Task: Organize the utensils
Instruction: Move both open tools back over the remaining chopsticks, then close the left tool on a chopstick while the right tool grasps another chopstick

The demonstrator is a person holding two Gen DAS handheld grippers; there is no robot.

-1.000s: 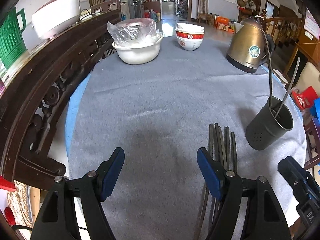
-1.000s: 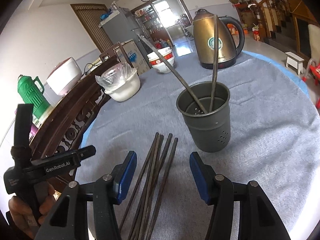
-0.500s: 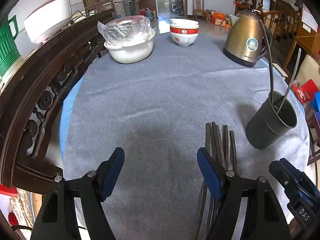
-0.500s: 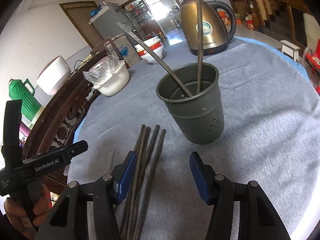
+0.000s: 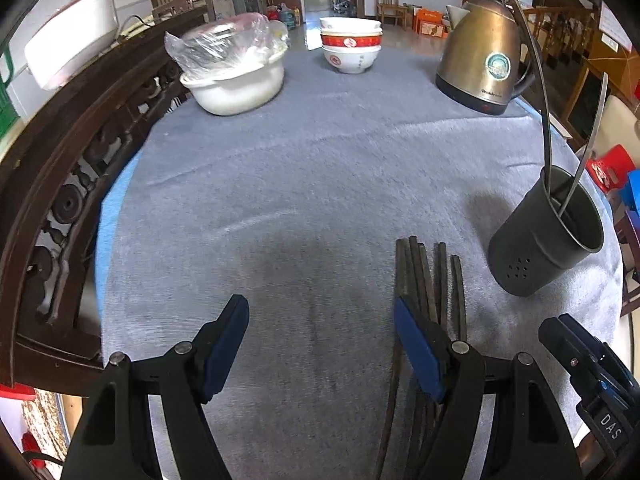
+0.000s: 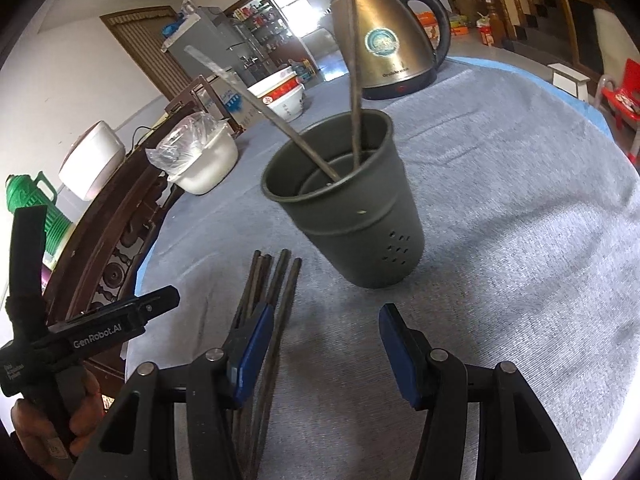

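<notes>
Left gripper (image 5: 320,344): held wide apart, empty.
Right gripper (image 6: 326,344): held apart, empty.
Chopsticks (image 6: 280,284): laid bundled beside dark holder (image 6: 360,236).
Holder: two utensils stood inside.

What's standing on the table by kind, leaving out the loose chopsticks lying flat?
Kettle: 1
Chopstick holder: 1
Chopsticks in the holder: 2
Covered white basin: 1
Bowl stack: 1
Total: 6

Bright daylight from a far doorway (image 6: 296,4) lights both sharp fisheye views; edges bend and darken, and a soft shadow falls on the table (image 5: 304,264).
</notes>
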